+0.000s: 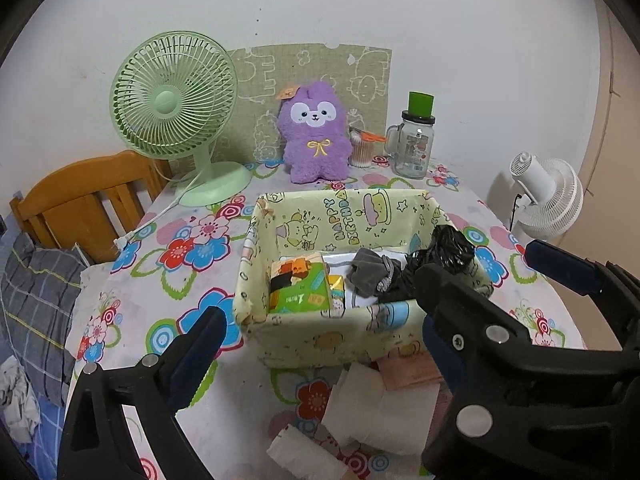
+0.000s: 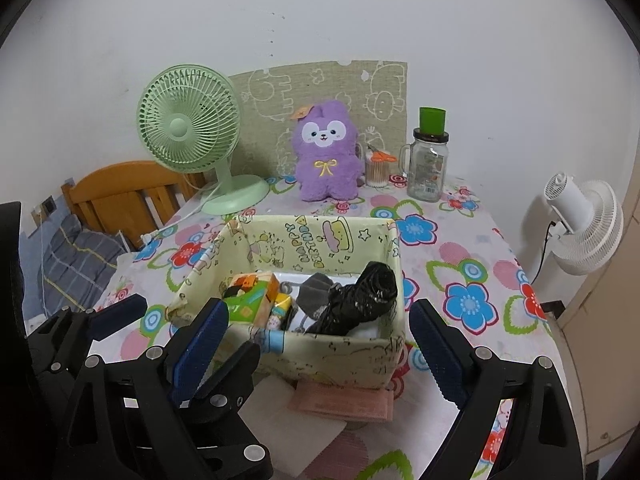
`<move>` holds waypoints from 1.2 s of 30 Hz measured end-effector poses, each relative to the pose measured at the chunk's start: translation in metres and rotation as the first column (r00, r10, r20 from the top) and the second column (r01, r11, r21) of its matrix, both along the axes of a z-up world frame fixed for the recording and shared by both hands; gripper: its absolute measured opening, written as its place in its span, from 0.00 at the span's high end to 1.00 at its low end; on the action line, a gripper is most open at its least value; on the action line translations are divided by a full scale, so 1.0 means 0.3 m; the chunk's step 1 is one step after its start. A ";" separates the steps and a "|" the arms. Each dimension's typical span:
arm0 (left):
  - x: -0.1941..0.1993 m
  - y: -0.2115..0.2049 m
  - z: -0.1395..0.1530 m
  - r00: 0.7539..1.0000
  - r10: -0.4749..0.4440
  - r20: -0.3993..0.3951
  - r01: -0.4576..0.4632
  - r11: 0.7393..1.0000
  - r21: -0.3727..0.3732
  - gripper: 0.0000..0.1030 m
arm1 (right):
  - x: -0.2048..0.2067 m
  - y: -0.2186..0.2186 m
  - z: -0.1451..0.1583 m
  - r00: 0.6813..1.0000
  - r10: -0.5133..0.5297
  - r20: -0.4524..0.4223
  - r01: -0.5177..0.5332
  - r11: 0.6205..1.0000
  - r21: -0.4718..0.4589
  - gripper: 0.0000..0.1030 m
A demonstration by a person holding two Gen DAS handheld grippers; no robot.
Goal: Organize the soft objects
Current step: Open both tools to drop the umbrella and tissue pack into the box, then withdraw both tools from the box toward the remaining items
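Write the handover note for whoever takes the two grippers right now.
Left gripper: open, empty, in front of the storage box.
Right gripper: open, empty, at the box's near wall.
In the box: black bag, grey cloth, tissue pack.
Still out: white tissues and pink cloth on the table in front of the box; purple plush at the back by the green fan.
Left to do: pick up the loose soft items and box them.

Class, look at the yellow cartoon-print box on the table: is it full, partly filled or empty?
Partly filled. The box holds a green tissue pack, a grey cloth and a black bag, and its inner back wall shows above them.
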State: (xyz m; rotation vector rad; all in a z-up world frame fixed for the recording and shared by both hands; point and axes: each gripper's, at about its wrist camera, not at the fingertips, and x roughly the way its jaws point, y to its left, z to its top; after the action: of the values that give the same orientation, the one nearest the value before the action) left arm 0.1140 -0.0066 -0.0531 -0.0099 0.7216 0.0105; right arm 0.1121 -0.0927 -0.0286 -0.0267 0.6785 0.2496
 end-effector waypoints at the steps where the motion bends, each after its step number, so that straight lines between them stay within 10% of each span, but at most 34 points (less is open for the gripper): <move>1: -0.013 0.000 -0.001 1.000 0.000 0.001 0.000 1.000 0.000 0.03 | 0.000 0.000 0.000 1.000 0.001 0.000 -0.001 1.000 0.001 0.09; 36: -0.203 -0.009 -0.092 1.000 0.003 -0.030 -0.003 1.000 -0.003 0.03 | -0.231 -0.031 -0.098 1.000 -0.014 -0.018 0.014 1.000 0.002 0.08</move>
State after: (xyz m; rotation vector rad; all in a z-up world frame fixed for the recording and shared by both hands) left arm 0.0531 -0.0092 -0.0809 -0.0137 0.7517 0.0121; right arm 0.0429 -0.1020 -0.0579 -0.0181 0.6960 0.2376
